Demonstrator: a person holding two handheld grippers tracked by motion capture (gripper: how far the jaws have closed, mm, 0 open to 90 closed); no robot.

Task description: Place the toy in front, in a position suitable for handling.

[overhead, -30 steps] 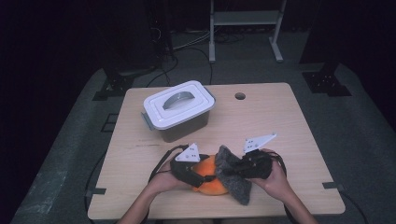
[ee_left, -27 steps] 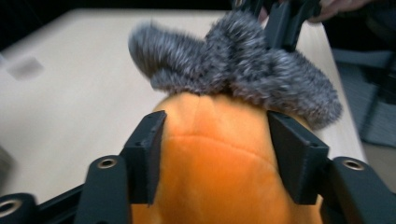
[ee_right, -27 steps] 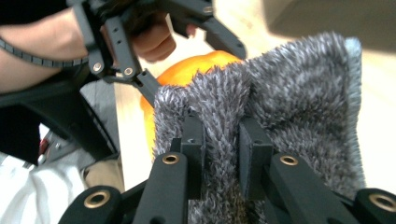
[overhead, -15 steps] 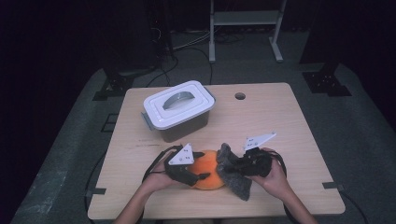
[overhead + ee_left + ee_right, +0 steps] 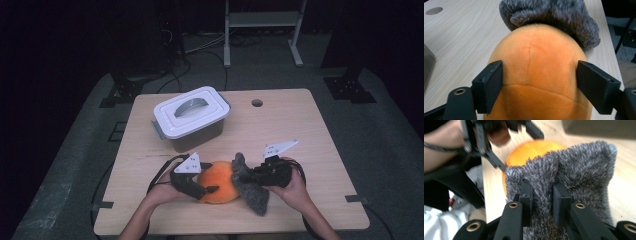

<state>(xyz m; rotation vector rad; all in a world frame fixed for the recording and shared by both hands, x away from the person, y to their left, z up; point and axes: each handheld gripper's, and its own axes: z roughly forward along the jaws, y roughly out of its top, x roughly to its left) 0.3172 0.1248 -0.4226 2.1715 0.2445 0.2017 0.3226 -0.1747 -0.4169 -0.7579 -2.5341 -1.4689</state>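
Orange plush toy (image 5: 218, 181) at the tabletop's (image 5: 300, 130) 6 o'clock edge, between the left gripper's (image 5: 539, 82) just-opening, released fingers (image 5: 489, 85); right gripper (image 5: 541, 202) at 3 o'clock pinches its grey fur (image 5: 574, 170).

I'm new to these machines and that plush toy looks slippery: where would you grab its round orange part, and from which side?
Probably across the wide middle of the orange body, coming level from the end away from the grey furry part. The body is a smooth, soft dome, so jaws on its two opposite flanks can sink in. The left gripper already straddles it that way, jaws just opening; the right gripper pinches the fur.
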